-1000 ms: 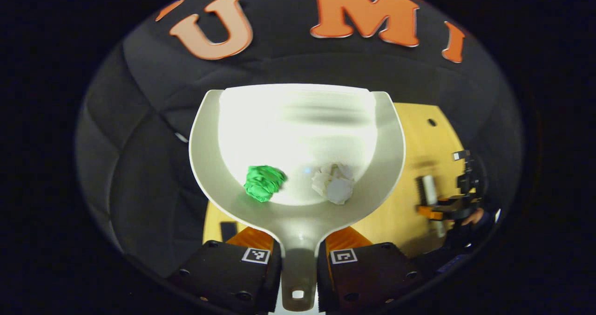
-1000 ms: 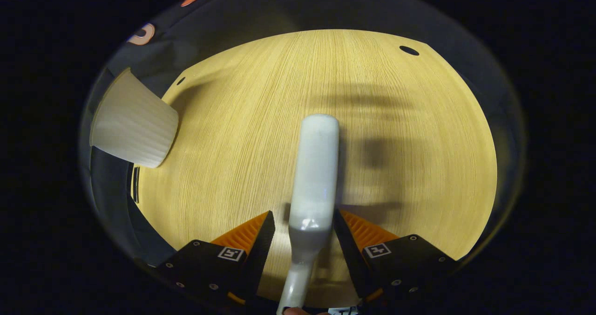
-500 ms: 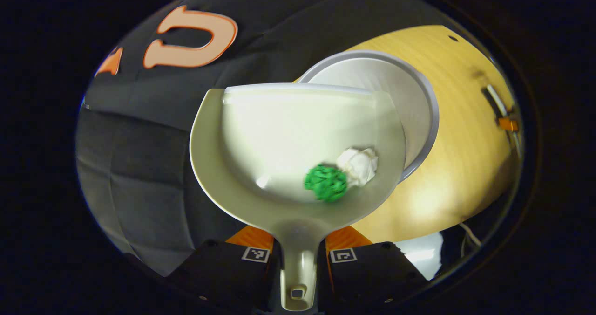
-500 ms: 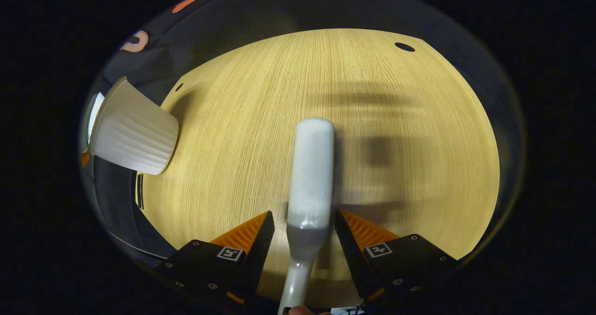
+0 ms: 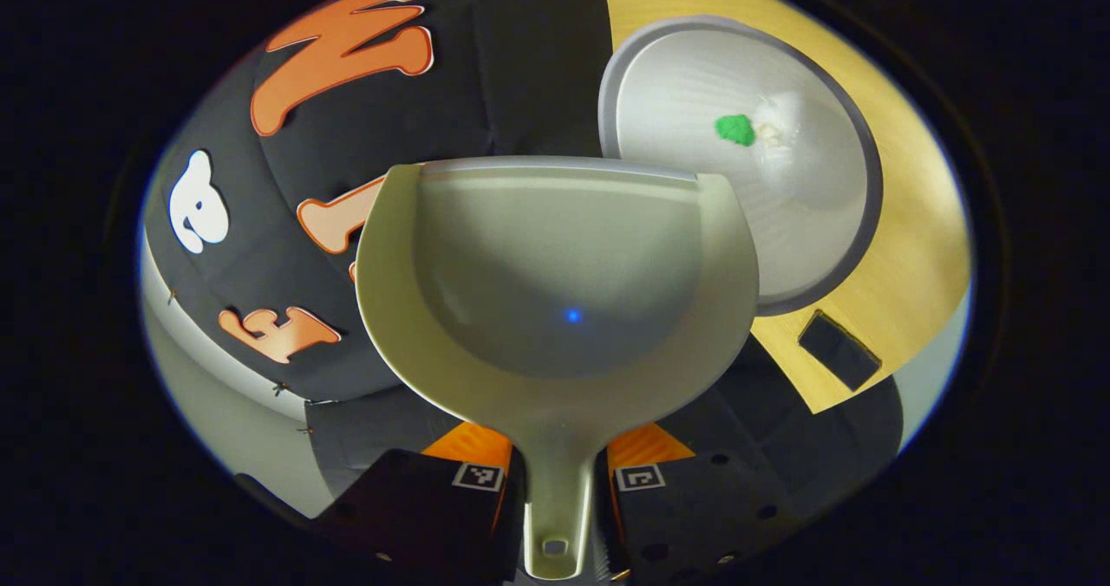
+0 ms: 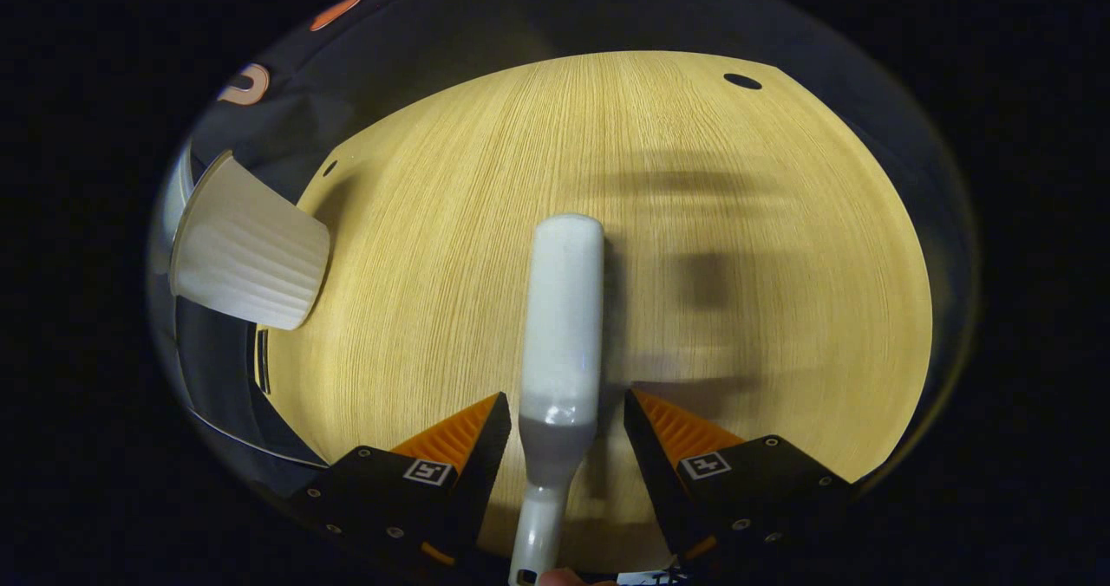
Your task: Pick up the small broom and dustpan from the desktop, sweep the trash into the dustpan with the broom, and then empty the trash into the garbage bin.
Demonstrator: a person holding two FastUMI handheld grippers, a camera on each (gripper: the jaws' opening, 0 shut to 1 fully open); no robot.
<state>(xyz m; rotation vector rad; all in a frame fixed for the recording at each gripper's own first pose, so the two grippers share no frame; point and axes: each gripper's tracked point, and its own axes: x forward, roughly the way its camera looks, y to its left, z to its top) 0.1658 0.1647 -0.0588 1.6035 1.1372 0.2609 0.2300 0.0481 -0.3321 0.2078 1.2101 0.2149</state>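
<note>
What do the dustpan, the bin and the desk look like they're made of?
Dustpan: probably smooth moulded plastic, off-white, with a soft sheen. Garbage bin: likely white plastic, its wall finely ribbed. Desktop: wood or wood-look laminate, with fine straight grain lines and a matte finish.

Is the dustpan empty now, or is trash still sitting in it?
Empty. The dustpan shows a bare scoop, and the green wad and white wad lie inside the garbage bin.
</note>
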